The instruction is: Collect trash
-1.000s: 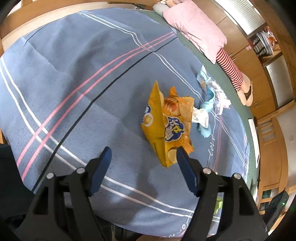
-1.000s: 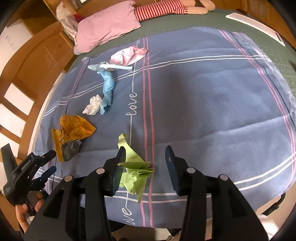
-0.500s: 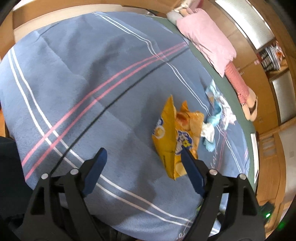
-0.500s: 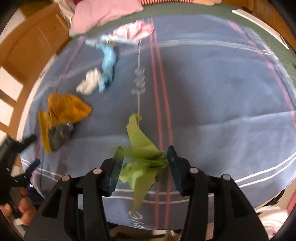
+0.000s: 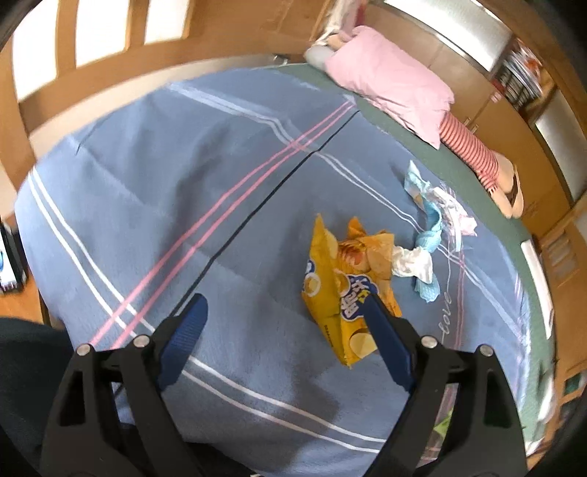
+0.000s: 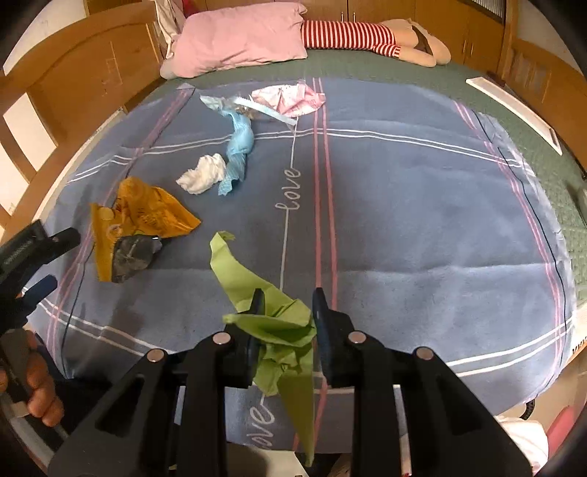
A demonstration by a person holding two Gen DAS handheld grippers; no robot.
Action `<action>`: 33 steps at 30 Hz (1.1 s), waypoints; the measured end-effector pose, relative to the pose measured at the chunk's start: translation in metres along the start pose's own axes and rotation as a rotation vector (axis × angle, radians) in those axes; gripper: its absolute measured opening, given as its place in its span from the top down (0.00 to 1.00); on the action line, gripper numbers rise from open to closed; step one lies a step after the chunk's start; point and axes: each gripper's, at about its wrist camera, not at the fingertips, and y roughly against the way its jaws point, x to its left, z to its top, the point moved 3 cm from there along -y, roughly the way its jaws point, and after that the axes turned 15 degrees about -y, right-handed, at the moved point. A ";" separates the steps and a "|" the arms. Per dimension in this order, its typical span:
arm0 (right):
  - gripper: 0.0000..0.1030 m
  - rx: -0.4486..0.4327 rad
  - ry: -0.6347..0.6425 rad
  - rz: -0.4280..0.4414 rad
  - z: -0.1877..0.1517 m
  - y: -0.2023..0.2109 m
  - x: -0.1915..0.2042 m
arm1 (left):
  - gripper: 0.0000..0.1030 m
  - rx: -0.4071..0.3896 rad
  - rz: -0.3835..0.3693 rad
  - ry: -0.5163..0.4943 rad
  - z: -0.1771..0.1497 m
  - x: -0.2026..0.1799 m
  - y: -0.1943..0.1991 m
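Observation:
Trash lies on a blue striped blanket (image 6: 403, 205) on a bed. My right gripper (image 6: 288, 312) is shut on a crumpled green wrapper (image 6: 279, 323) near the front edge. A yellow chip bag (image 5: 345, 286) lies just ahead of my left gripper (image 5: 282, 323), which is open and empty with its right finger beside the bag. The bag also shows in the right wrist view (image 6: 139, 220). Farther back lie a white tissue wad (image 6: 201, 178), a twisted light-blue wrapper (image 6: 238, 146) and a pink-white wrapper (image 6: 290, 99).
A pink pillow (image 6: 238, 40) and a doll with red-striped legs (image 6: 348, 35) lie on the green sheet (image 6: 532, 139) at the head of the bed. A wooden bed frame (image 6: 73, 84) runs along the left. A white flat object (image 6: 513, 106) lies at right.
My right gripper moved onto the green wrapper and closed on it. My left gripper drew back and shifted, with the chip bag now beside its right finger.

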 end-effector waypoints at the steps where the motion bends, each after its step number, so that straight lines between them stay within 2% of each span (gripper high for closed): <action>1: 0.74 0.001 -0.007 0.009 0.000 0.002 -0.001 | 0.16 0.000 0.003 -0.031 0.000 -0.005 0.000; 4: 0.74 0.002 -0.025 0.026 -0.003 0.007 -0.005 | 0.16 0.013 -0.001 -0.078 0.000 -0.012 -0.002; 8: 0.74 0.009 -0.040 0.028 -0.007 0.009 -0.010 | 0.16 0.017 -0.001 -0.082 -0.001 -0.013 -0.002; 14: 0.74 0.009 -0.074 0.031 -0.009 0.011 -0.018 | 0.09 0.046 0.011 -0.129 -0.002 -0.022 -0.009; 17: 0.74 0.012 -0.092 0.041 -0.009 0.013 -0.023 | 0.07 0.077 -0.009 -0.161 -0.001 -0.032 -0.015; 19: 0.74 0.011 -0.124 0.049 -0.010 0.014 -0.028 | 0.07 0.084 0.034 -0.192 0.005 -0.038 -0.020; 22: 0.74 0.007 -0.183 0.069 -0.012 0.018 -0.035 | 0.04 0.057 0.164 -0.252 0.020 -0.043 -0.023; 24: 0.74 0.011 -0.232 0.093 -0.016 0.019 -0.040 | 0.03 0.067 0.200 -0.271 0.025 -0.045 -0.028; 29: 0.74 0.020 -0.291 0.116 -0.026 0.020 -0.043 | 0.03 0.191 0.198 -0.310 0.024 -0.046 -0.057; 33: 0.74 0.025 -0.304 0.126 -0.033 0.024 -0.044 | 0.05 0.172 0.171 -0.282 0.020 -0.040 -0.054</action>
